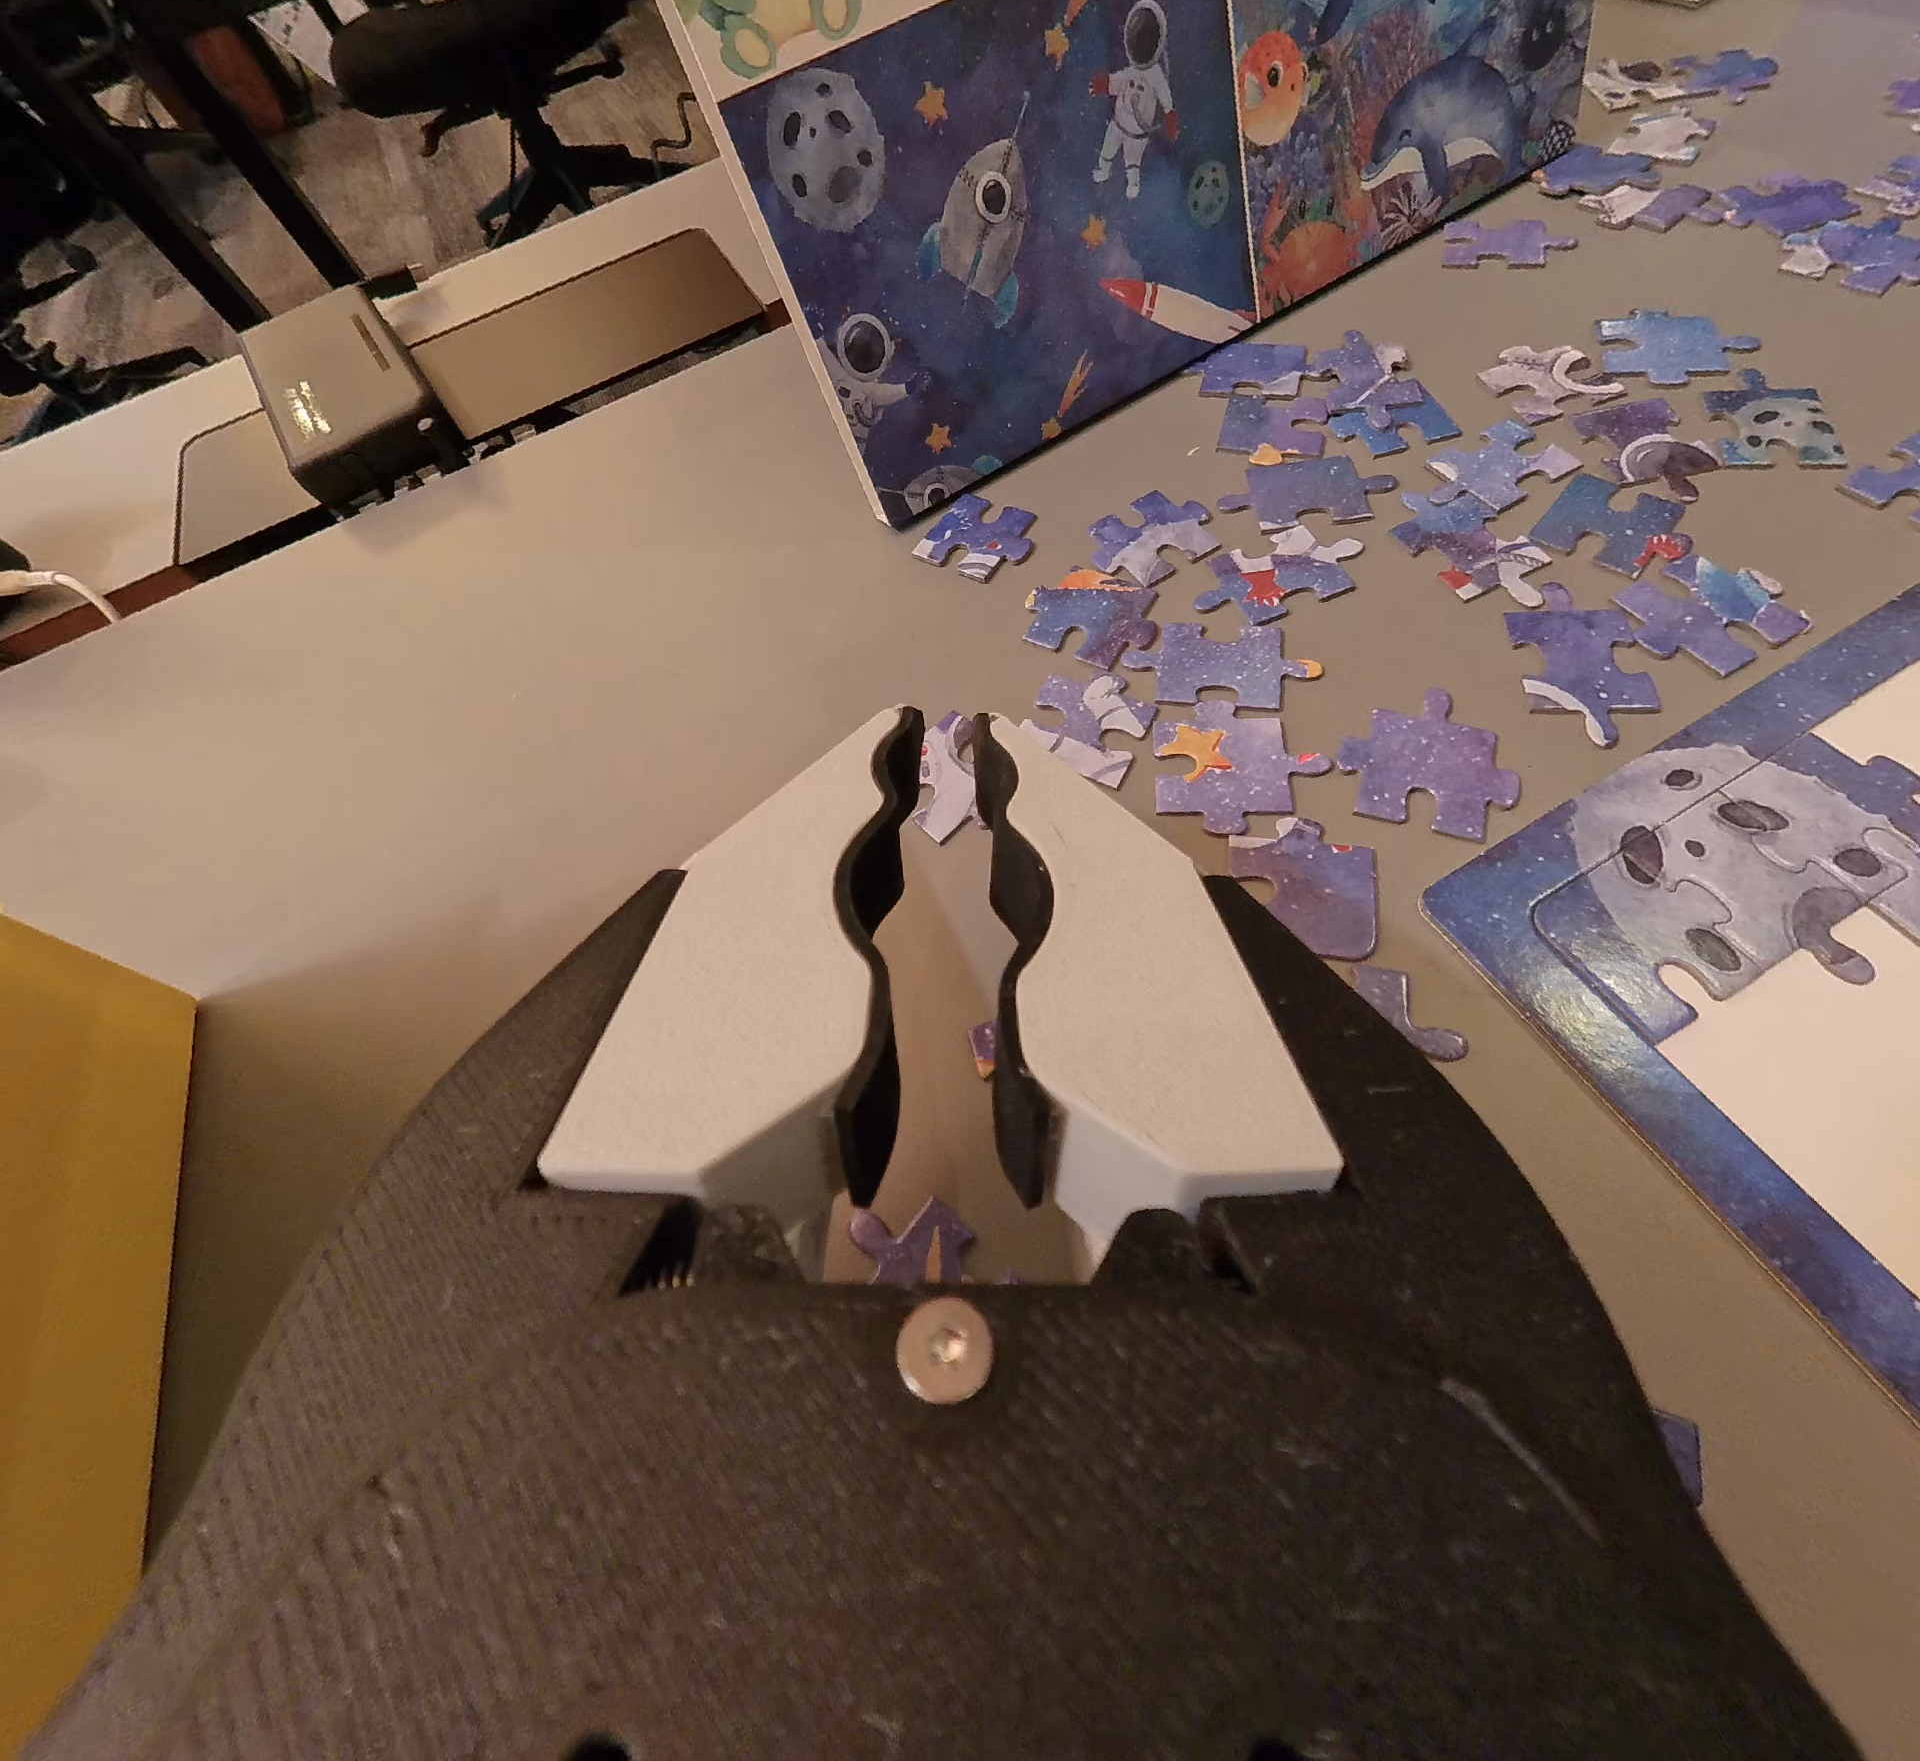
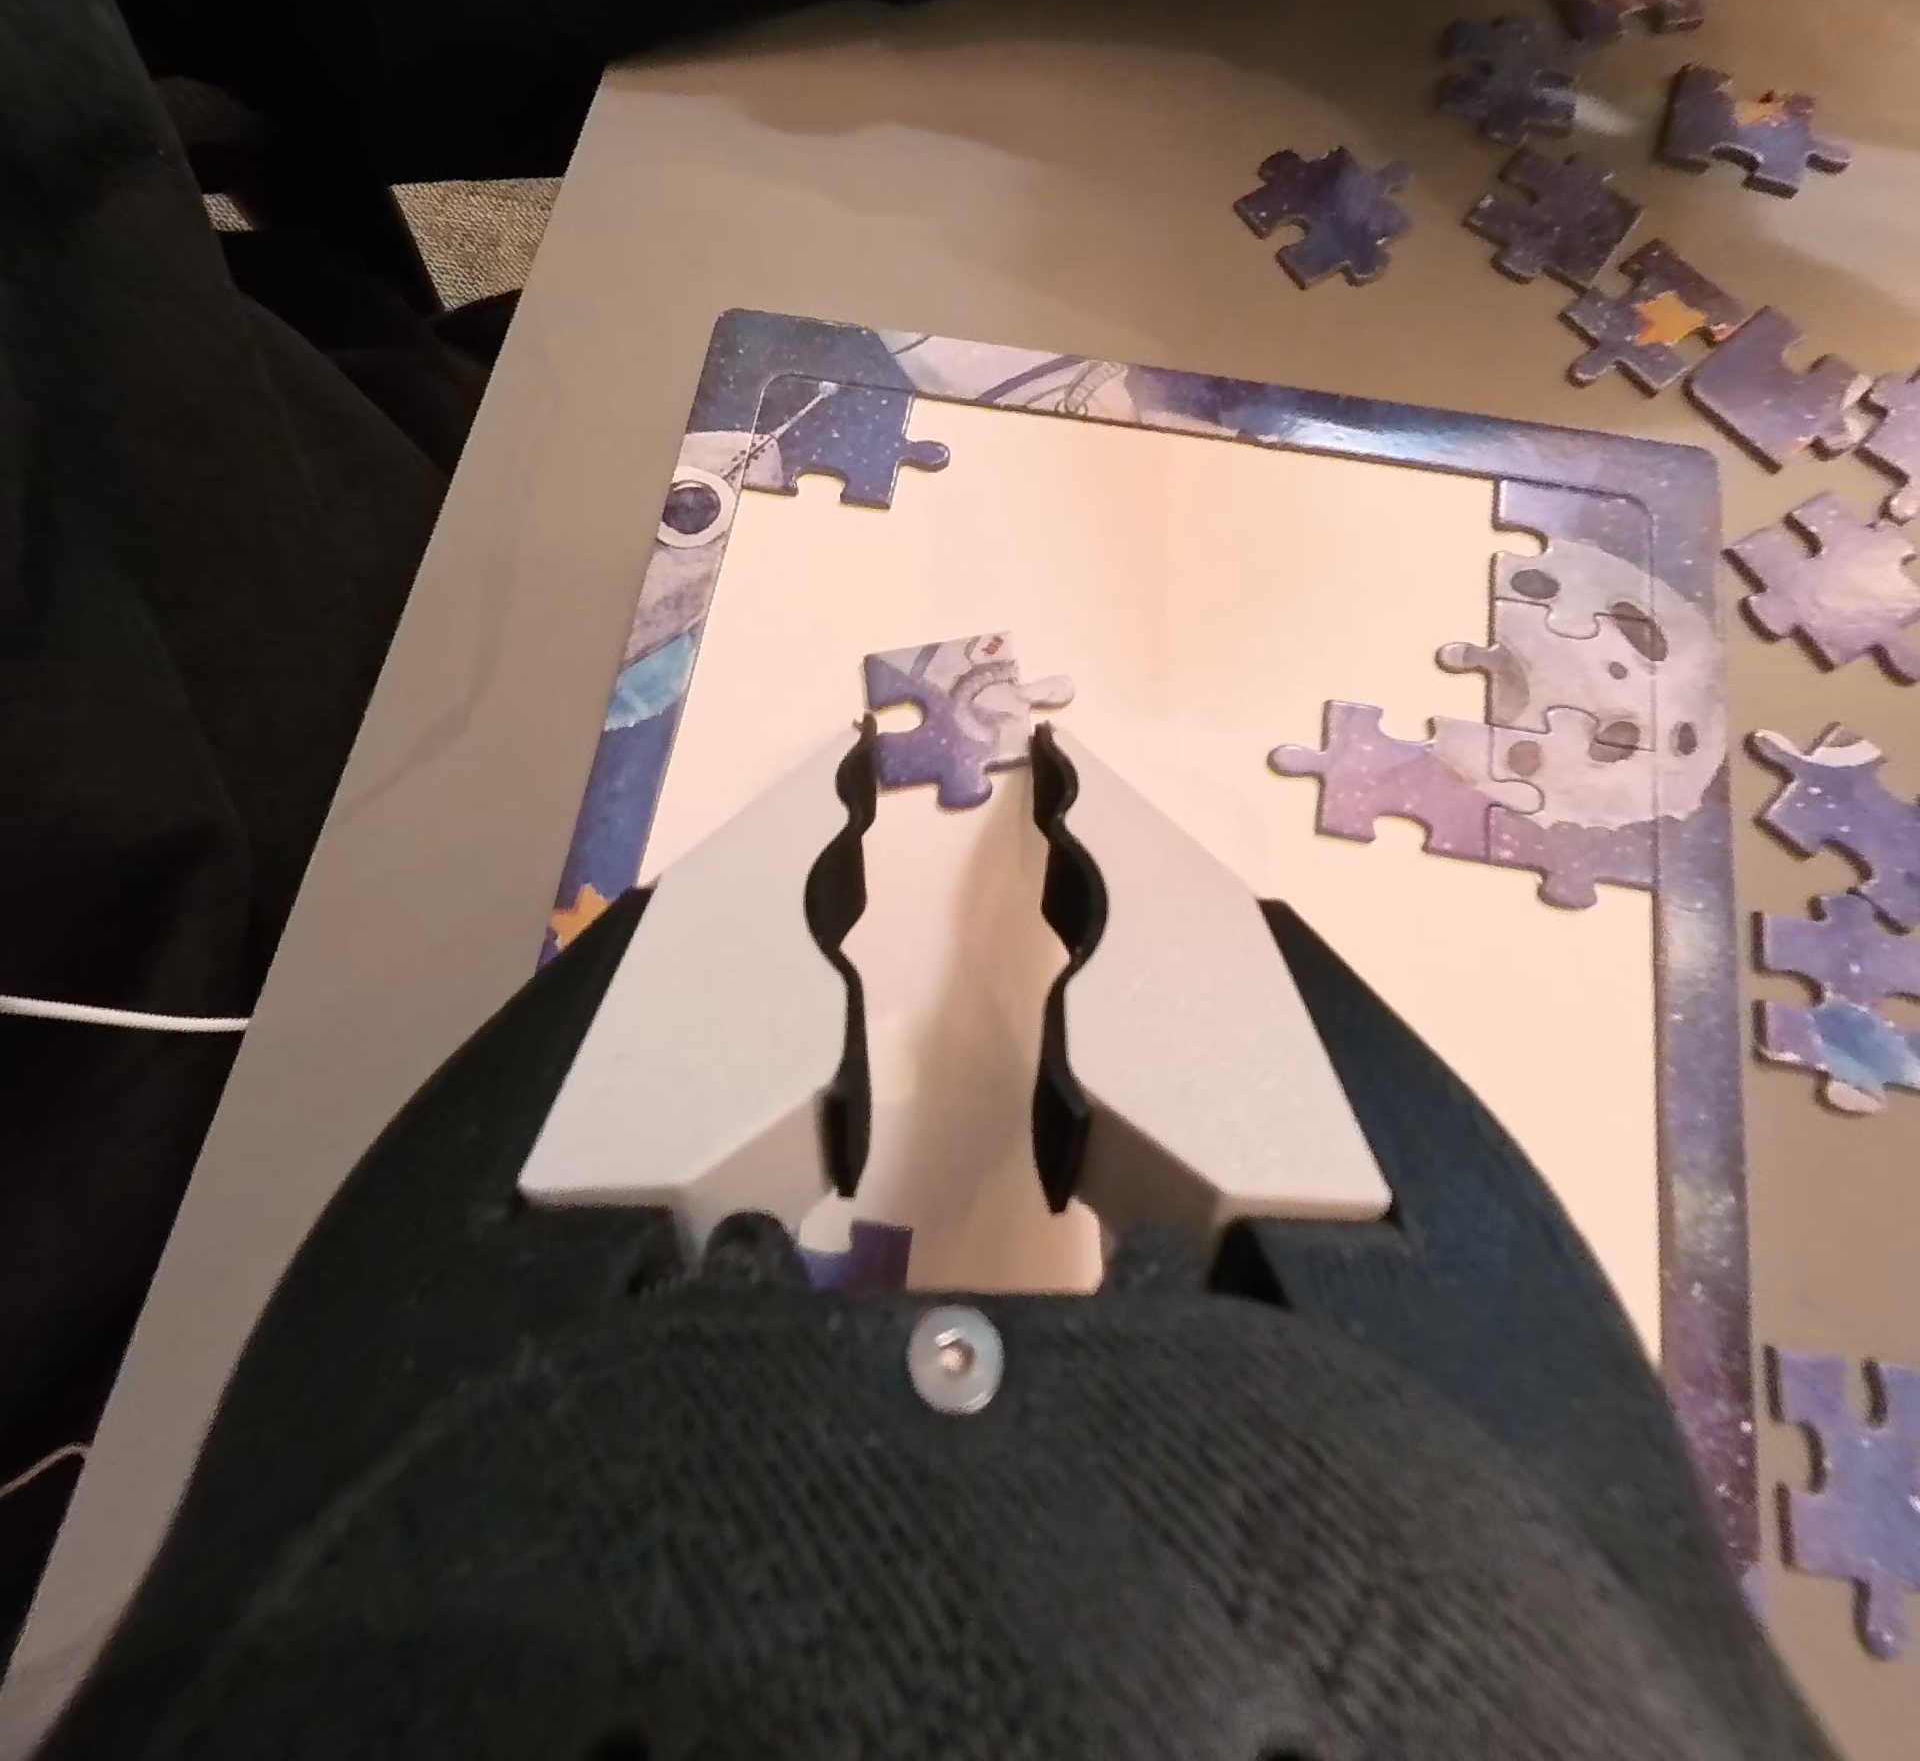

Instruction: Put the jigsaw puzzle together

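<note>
Motion blur softens the right wrist view, and the puzzle tray (image 2: 1704,880) runs off behind the tool. Right gripper (image 2: 951,735) pinches a purple puzzle piece (image 2: 961,698) by both side edges over the tray's bare middle, one tab pointing right. Left gripper (image 1: 948,724) is nearly closed above a half-hidden pale piece (image 1: 943,781) on the table (image 1: 520,672); whether it grips, I cannot tell.

One puzzle tray (image 2: 1704,984), one box (image 1: 1091,153), many loose pieces (image 1: 1423,766).

Warm dim indoor light, soft blur, wide-angle bending.
</note>
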Tool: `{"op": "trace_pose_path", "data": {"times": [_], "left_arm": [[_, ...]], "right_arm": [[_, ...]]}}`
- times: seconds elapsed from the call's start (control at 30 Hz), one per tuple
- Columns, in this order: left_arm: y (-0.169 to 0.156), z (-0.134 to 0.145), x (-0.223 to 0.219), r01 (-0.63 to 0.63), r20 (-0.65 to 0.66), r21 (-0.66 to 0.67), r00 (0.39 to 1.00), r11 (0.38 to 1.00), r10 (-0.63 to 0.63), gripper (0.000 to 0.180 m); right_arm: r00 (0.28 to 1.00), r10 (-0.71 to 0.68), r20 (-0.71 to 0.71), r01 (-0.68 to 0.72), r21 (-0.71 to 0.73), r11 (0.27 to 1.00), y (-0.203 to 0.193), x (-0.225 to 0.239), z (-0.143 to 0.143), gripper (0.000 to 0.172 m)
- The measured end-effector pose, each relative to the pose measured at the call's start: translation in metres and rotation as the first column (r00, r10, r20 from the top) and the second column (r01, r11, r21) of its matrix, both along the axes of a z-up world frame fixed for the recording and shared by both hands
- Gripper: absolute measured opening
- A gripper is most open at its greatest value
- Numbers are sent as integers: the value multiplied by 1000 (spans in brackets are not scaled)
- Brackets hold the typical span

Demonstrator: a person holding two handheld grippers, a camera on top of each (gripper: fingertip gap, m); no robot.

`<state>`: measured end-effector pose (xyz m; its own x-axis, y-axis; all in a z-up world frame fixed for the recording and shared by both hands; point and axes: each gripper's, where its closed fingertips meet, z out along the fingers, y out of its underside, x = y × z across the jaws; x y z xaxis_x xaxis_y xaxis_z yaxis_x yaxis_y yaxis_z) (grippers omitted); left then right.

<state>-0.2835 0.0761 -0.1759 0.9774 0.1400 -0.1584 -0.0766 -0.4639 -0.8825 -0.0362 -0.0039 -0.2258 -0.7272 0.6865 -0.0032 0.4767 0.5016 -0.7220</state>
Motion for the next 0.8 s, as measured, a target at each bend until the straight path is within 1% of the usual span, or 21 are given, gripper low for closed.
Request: {"op": "trace_pose_path", "data": {"times": [0.23,0.37,0.43,0.5,0.63,0.8], "left_arm": [[0,0,0,1,2,3,1000,1000,-1,8],[0,1,-1,-2,5,6,1000,1000,2,8],[-1,1,-1,-4,6,7,1000,1000,4,8],[-1,2,-1,-5,8,12,1000,1000,5,8],[-1,4,0,-1,10,23,1000,1000,1,8],[0,7,1,3,13,33,1000,999,-4,8]], "right_arm": [[998,-47,-49,44,-53,998,1,-10,15,28],[988,-135,-81,127,-95,987,7,-27,27,28],[980,-187,-71,178,-117,977,10,-38,30,28],[971,-233,-46,228,-105,968,14,-48,27,28],[947,-322,-21,321,-23,947,25,-67,16,28],[933,-359,-7,359,9,933,30,-82,8,28]]}}
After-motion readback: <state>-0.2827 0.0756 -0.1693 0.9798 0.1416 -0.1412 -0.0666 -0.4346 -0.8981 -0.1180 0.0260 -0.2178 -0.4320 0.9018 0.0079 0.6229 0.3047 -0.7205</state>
